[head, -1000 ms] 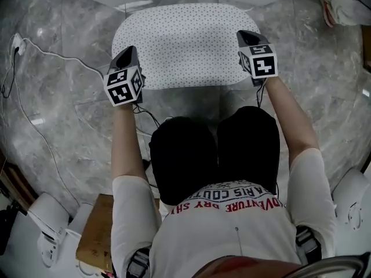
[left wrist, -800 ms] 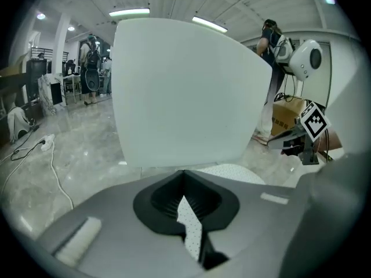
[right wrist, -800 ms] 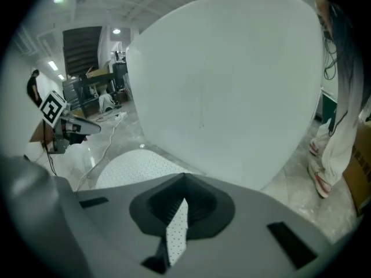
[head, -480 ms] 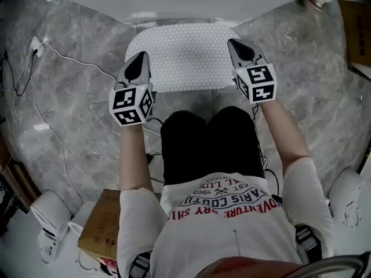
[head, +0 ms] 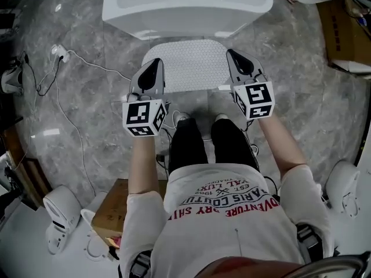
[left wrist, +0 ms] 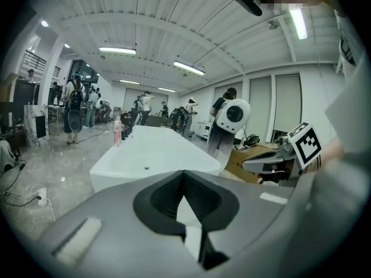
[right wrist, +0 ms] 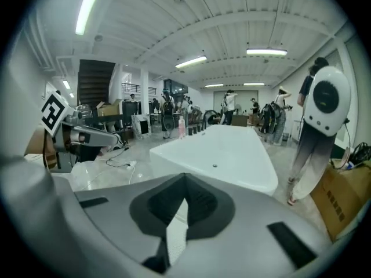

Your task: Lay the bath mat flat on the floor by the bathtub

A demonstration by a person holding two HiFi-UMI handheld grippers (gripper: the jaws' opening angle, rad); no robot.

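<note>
The white dotted bath mat [head: 188,62] lies flat on the grey marble floor, its far edge against the white bathtub [head: 185,7]. Both grippers hover high above the mat's near corners and touch nothing. My left gripper [head: 153,67] is shut and empty, and so is my right gripper [head: 236,55]. In the left gripper view the jaws [left wrist: 184,177] meet, and a sliver of mat [left wrist: 189,216] shows below them with the bathtub [left wrist: 151,155] ahead. The right gripper view shows the same: closed jaws [right wrist: 184,179], a strip of mat [right wrist: 175,227], and the tub [right wrist: 226,155] beyond.
A power strip with a white cable [head: 58,54] lies on the floor at left. Cardboard boxes sit at the right [head: 348,36] and behind my left side [head: 113,210]. White machines [head: 58,213] [head: 342,187] flank me. People [left wrist: 75,106] stand further back in the hall.
Both grippers have risen well above the mat as the person stands up. The head view rose too, so the mat looks smaller and the whole bathtub end has come into view.
</note>
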